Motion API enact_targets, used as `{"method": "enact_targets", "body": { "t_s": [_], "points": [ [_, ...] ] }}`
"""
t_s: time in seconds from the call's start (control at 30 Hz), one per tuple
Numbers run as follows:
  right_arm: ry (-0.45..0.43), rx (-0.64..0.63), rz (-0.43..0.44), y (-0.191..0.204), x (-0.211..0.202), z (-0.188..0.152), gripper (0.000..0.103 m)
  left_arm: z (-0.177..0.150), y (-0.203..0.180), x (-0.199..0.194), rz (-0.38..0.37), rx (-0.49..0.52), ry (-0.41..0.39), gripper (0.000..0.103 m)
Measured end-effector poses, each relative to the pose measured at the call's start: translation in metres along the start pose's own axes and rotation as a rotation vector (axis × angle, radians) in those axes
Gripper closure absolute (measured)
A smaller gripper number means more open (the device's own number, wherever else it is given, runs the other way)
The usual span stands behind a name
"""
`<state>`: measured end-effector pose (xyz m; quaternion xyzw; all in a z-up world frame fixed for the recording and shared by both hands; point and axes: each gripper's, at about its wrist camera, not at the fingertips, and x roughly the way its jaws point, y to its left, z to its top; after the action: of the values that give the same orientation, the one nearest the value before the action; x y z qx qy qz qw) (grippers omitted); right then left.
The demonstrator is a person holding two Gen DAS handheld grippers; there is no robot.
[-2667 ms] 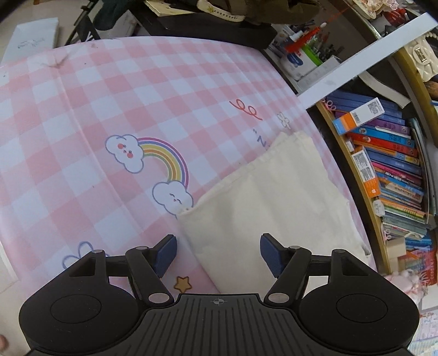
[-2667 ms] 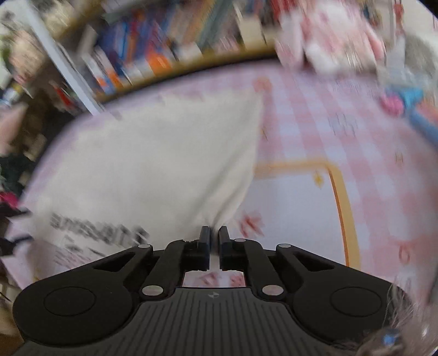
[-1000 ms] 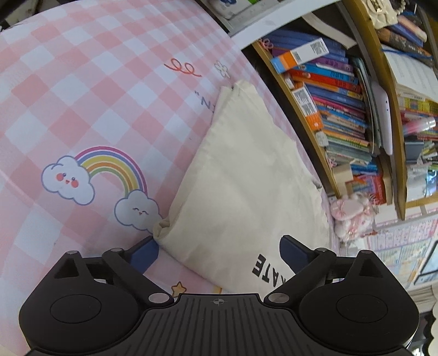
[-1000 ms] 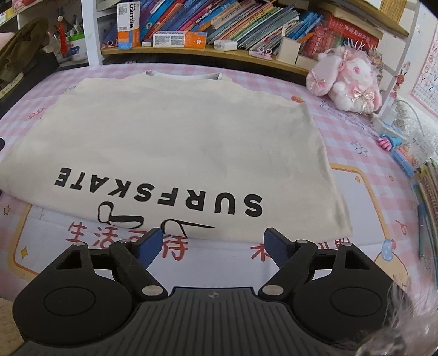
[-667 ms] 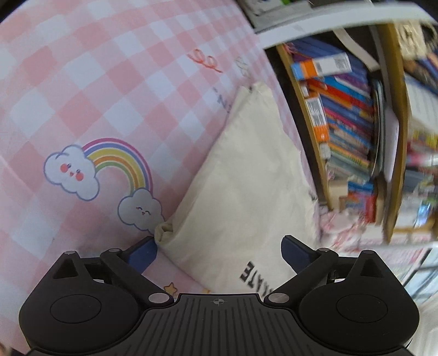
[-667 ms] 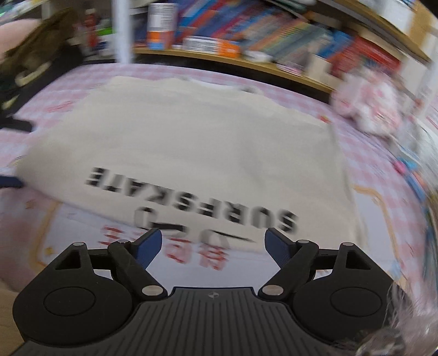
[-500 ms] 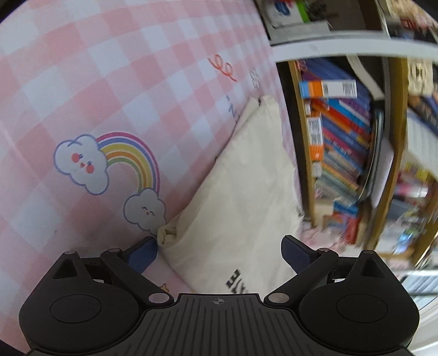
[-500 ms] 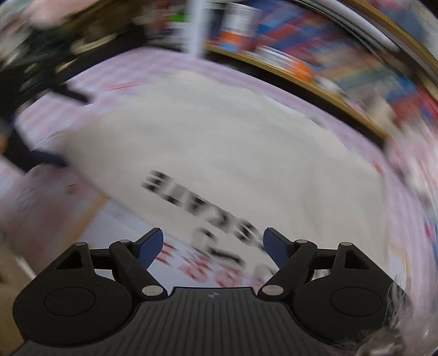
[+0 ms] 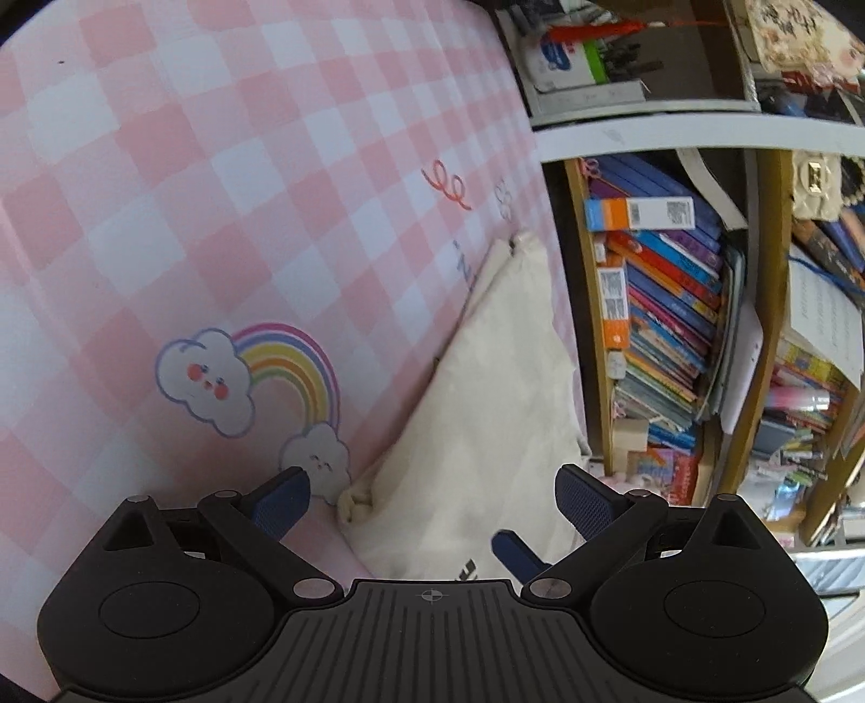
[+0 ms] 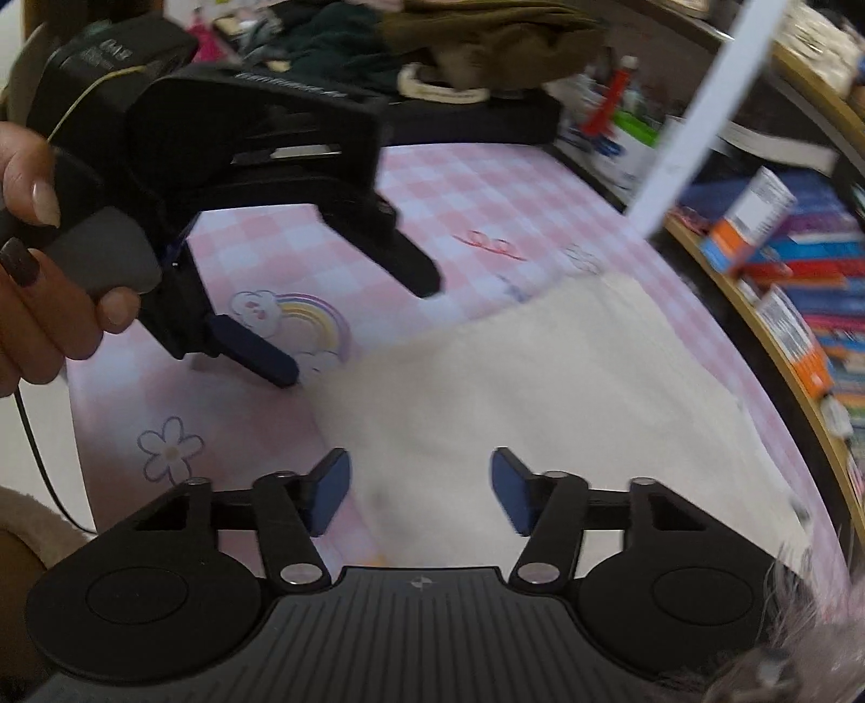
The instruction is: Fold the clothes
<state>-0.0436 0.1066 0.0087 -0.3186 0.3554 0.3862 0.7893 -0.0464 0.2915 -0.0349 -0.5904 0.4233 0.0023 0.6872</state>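
A cream T-shirt (image 9: 486,411) (image 10: 540,411) lies flat on the pink checked mat (image 9: 216,216). My left gripper (image 9: 432,497) stands open, its fingers either side of the shirt's near bunched corner without pressing it. In the right wrist view a hand holds that left gripper (image 10: 357,330) at the shirt's left corner. My right gripper (image 10: 420,489) is just beside it over the shirt's left edge. Its jaws are closing, cloth lies between them, and the pads do not press on it. One right fingertip (image 9: 513,546) shows in the left wrist view.
A bookshelf (image 9: 665,324) packed with books runs along the far side of the mat. A dark pile of clothes (image 10: 459,32) lies at the back. The mat's rainbow print (image 10: 303,319) is beside the left gripper. A person's hand (image 10: 32,281) is at the left.
My right gripper has swung left across the shirt, from its printed hem to the left corner by the left gripper, and its jaws have narrowed. The left gripper rolled a little at the corner.
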Motion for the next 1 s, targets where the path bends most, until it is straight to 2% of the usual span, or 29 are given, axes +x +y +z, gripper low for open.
{"method": "enact_targets", "body": {
  "t_s": [0.1,0.27,0.37,0.43,0.47,0.5,0.7,0.83,0.93,1.0],
  "points": [
    [-0.005,-0.044,0.042,0.008,0.012,0.007,0.051,0.004,0.003,0.001,-0.013,-0.014,-0.002,0.004],
    [0.031,-0.100,0.100,0.024,0.034,0.019,0.059,0.006,0.002,0.009,-0.013,-0.007,0.009,0.004],
    [0.055,-0.091,0.091,0.025,0.044,0.020,0.070,0.005,0.003,0.011,-0.013,0.003,0.023,0.004],
    [0.050,-0.073,0.087,0.021,0.046,0.020,0.082,0.005,0.004,0.014,-0.015,0.010,0.034,0.004],
    [0.045,-0.068,0.079,0.018,0.045,0.020,0.093,0.006,0.003,0.016,-0.016,0.010,0.040,0.004],
    [0.030,-0.051,0.078,0.015,0.041,0.021,0.096,0.006,0.003,0.017,-0.017,0.010,0.044,0.004],
    [-0.066,0.091,0.099,-0.013,0.005,0.021,0.096,0.007,-0.003,0.037,-0.079,-0.029,0.106,0.004],
    [-0.063,0.162,0.114,-0.028,0.002,0.022,0.095,0.005,-0.011,0.053,-0.108,-0.013,0.139,0.006],
    [-0.065,0.219,0.126,-0.032,-0.002,0.020,0.086,0.004,-0.016,0.063,-0.124,-0.004,0.159,0.008],
    [-0.079,0.243,0.128,-0.032,-0.010,0.016,0.071,0.003,-0.014,0.065,-0.124,-0.005,0.161,0.011]
  ]
}}
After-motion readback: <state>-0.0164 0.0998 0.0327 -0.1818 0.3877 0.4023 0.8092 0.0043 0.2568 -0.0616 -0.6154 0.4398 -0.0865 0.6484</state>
